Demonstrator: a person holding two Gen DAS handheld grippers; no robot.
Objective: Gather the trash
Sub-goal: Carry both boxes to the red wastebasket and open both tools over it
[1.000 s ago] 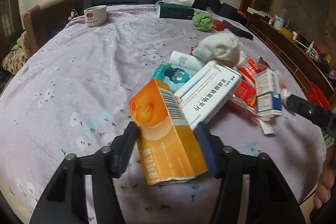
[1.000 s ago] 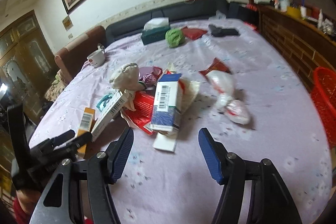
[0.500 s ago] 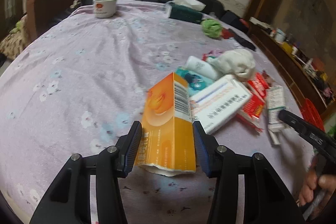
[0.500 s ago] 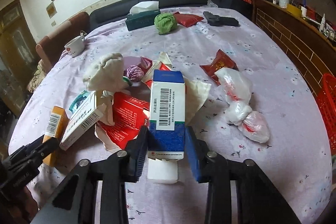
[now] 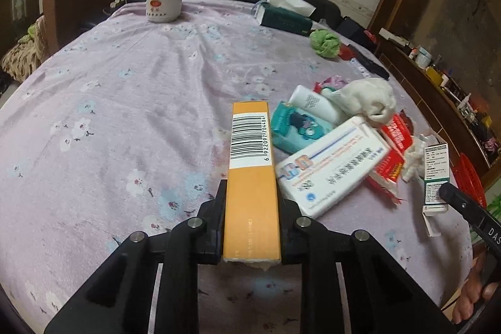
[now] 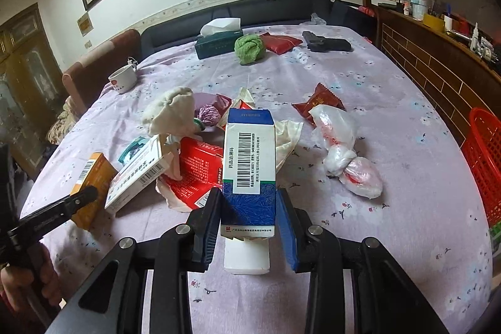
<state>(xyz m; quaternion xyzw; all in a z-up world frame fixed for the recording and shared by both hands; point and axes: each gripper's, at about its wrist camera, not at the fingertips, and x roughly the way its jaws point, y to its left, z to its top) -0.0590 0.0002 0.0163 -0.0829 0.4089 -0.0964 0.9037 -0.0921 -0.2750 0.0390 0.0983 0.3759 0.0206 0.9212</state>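
My left hand-held gripper (image 5: 250, 227) has just been closing and now clamps the tall orange cardboard box with a barcode on its narrow face (image 5: 252, 177), both pads pressed flat against its sides. The box stands nearly upright between them, its torn lower end just over the lilac flowered cloth covering the bench (image 5: 125, 115).

My right hand-held gripper (image 6: 249, 221) has narrowed onto the blue-and-white cardboard medicine box with a barcode (image 6: 249, 171). The left pad lies against the box; whether the right pad quite touches its other side I cannot tell. A white inner piece (image 6: 247, 255) sticks out of the box's near end.

Beside the orange box lies the rest of the rubbish heap: a flat white medicine carton with blue print (image 5: 332, 168), a teal packet with a cartoon figure (image 5: 297, 130), a small white plastic bottle (image 5: 316, 104), a crumpled off-white cloth (image 5: 366, 97) and a red-and-white wrapper (image 5: 389, 158). To the right of the blue box sit a knotted clear plastic bag (image 6: 344, 152) and a dark red snack packet (image 6: 319, 102). A red plastic mesh basket (image 6: 483, 161) stands beyond the bench's right edge.
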